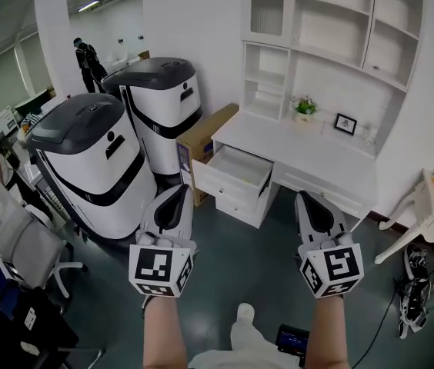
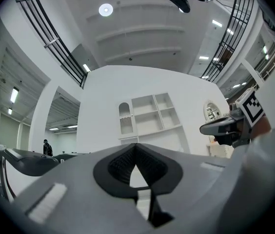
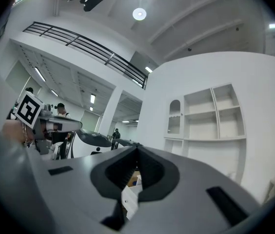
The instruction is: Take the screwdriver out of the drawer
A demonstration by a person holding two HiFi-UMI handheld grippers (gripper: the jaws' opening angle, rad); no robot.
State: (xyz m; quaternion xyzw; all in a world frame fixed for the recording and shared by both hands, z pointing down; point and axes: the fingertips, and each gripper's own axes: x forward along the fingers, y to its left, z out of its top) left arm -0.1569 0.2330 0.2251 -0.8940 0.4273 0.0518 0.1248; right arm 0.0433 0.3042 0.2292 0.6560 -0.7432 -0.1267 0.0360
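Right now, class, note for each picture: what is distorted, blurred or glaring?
Head view: sharp, but fisheye bows the white hutch. Left gripper view: black vignette, left gripper soft, ceiling lamp glares. Right gripper view: same vignette, right gripper soft.

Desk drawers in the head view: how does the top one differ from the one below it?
The top drawer is pulled out, the lower drawer shut. The top drawer shows its pale inside; the lower drawer shows only its front. Both are white, in the same desk.

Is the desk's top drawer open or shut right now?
Open: the head view shows the drawer pulled out from the desk, its white inside exposed. Its contents are too small to tell.
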